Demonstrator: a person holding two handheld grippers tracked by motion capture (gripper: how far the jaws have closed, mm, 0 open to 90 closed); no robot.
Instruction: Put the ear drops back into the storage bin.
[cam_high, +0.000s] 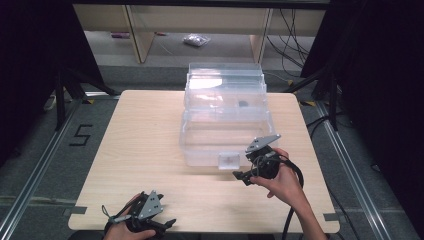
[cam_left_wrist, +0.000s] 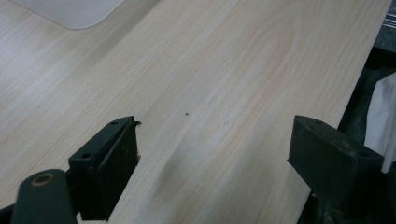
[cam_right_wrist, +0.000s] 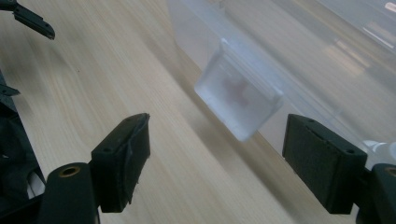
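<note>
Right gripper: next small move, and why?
Probably ease the right gripper forward so its open jaws straddle the latch on the front of the clear box. The latch sits just ahead of the jaws, untouched, and the lid looks shut. The left gripper rests open over bare table.

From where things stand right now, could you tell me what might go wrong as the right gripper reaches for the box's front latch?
The right gripper is open beside the latch, approaching at an angle, so a jaw may slip off the tab. The clear box is light-looking and could slide on the table, since the left gripper is not bracing it.
</note>
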